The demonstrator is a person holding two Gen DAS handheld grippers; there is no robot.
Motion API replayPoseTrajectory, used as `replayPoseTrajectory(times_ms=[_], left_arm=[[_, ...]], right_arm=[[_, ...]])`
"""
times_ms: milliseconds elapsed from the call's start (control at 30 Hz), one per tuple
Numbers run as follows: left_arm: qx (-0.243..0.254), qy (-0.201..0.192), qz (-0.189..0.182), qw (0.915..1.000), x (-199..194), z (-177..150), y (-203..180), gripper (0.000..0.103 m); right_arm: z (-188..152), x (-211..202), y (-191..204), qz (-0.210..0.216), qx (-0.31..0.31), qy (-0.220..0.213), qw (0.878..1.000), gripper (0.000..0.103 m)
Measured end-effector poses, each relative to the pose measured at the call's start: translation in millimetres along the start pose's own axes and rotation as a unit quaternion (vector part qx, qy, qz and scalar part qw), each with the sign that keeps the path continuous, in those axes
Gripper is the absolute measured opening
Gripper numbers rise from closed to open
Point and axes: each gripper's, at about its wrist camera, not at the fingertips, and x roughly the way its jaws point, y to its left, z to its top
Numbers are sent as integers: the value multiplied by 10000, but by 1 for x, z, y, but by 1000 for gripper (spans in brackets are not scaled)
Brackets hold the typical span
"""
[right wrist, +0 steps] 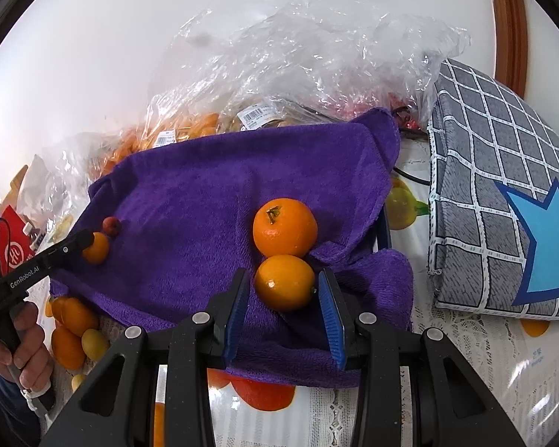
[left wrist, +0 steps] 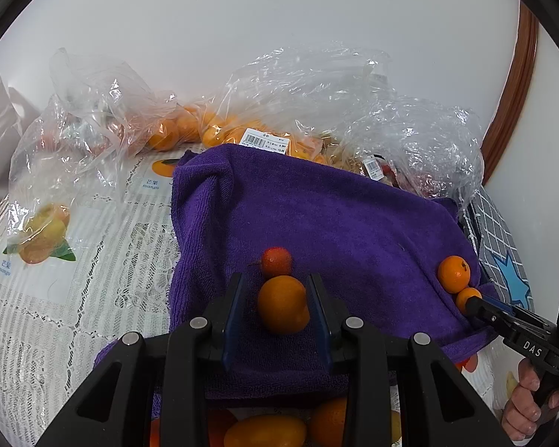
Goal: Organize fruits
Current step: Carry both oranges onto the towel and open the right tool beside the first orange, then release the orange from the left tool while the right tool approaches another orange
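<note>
— Left claw (left wrist: 277,287) stood narrowly open astride a kumquat (left wrist: 283,303) on the towel (left wrist: 316,205), with a gap at 1 pad, so it gripped nothing.
— Right claw (right wrist: 285,279) likewise straddled a 2nd kumquat (right wrist: 284,282), which touched the mandarin (right wrist: 285,227) behind.
— So this was probably the picking step. Next, close both and lift without nudging the red fruit (left wrist: 276,260).
— Bags (left wrist: 298,93) lay farthest.
</note>
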Motion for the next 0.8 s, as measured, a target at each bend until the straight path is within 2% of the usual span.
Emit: replayPoseTrajectory(times_ms=[233,567,667,733,800], left_arm=[[-61,-59,-9,10000,-2,-1,2,32],[-134,-551,-62,9984,-22,-1,3,35],[-187,-659,-79,9976,-31,-3,5,35],[-259,-691,-107,9972,-36,-4,8,40],[-336,-696,-141,9969,-41,-6,13,41]], right_arm=[[-2,-6,7,-101,-99,-191,9997,38],[-6,-24,21,-69,-241,-518,9983,38],[-12,-31,26,7,-201,-523,9984,38],[-19,-37,32,-97,-253,-557,9981,38],[-26,-44,37,-136,-268,-592,9978,38]])
